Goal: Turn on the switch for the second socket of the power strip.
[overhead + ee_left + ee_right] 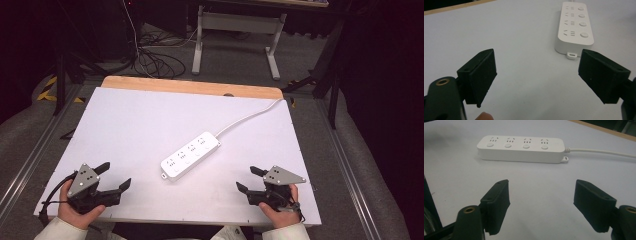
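Left black two-jaw gripper [114, 176] is held at the near left corner of the white rectangular table [125, 120], right black two-jaw gripper [247, 179] at the near right corner; both jaw pairs are spread wide, nothing grasped. White plastic four-socket power strip [190, 155] is laid diagonally mid-table, apart from both. Its white cord [250, 116] is run to the far right corner.

Bare table [125, 130] all round; power strip [190, 155] lies mid-table.
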Demonstrator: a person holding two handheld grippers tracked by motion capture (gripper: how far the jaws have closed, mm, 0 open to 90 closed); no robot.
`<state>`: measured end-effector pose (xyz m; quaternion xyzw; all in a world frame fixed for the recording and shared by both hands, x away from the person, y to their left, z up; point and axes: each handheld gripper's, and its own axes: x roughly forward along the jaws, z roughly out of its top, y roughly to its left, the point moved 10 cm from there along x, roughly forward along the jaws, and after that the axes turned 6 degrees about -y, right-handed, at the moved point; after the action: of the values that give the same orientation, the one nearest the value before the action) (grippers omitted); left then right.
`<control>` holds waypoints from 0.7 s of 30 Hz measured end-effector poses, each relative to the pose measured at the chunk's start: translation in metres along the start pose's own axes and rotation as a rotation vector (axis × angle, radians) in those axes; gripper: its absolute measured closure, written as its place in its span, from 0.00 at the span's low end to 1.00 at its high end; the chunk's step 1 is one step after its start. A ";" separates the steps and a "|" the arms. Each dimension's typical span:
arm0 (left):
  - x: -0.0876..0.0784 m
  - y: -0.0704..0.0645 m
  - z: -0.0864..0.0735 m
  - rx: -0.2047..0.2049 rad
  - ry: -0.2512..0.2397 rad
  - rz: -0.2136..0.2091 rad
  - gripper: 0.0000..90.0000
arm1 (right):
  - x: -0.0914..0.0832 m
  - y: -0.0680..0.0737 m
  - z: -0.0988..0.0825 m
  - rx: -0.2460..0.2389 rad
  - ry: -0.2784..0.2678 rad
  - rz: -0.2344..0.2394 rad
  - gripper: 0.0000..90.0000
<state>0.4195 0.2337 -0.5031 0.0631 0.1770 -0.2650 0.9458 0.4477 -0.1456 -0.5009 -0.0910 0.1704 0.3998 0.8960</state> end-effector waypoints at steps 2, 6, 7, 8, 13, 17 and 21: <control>0.000 -0.001 0.000 -0.006 -0.005 0.003 0.17 | 0.000 0.001 0.000 0.000 -0.002 0.006 0.32; 0.000 -0.001 0.001 0.011 -0.003 0.009 0.17 | 0.000 0.002 0.001 -0.003 -0.007 0.014 0.32; 0.000 -0.001 0.001 0.010 -0.005 0.009 0.17 | 0.000 0.002 0.001 -0.002 -0.008 0.015 0.32; -0.001 -0.002 0.001 0.009 -0.004 0.006 0.17 | 0.000 0.002 0.001 -0.001 -0.008 0.016 0.32; -0.001 -0.001 0.001 0.015 -0.009 0.010 0.17 | 0.000 0.003 0.001 -0.005 -0.006 0.016 0.32; -0.002 -0.002 0.001 0.025 -0.010 0.013 0.17 | 0.000 0.003 0.002 -0.006 -0.007 0.014 0.32; -0.002 -0.001 0.001 0.026 -0.012 0.014 0.17 | 0.000 0.002 0.002 -0.002 -0.008 0.015 0.32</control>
<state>0.4176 0.2333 -0.5011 0.0751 0.1676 -0.2610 0.9477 0.4462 -0.1436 -0.4989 -0.0890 0.1669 0.4069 0.8937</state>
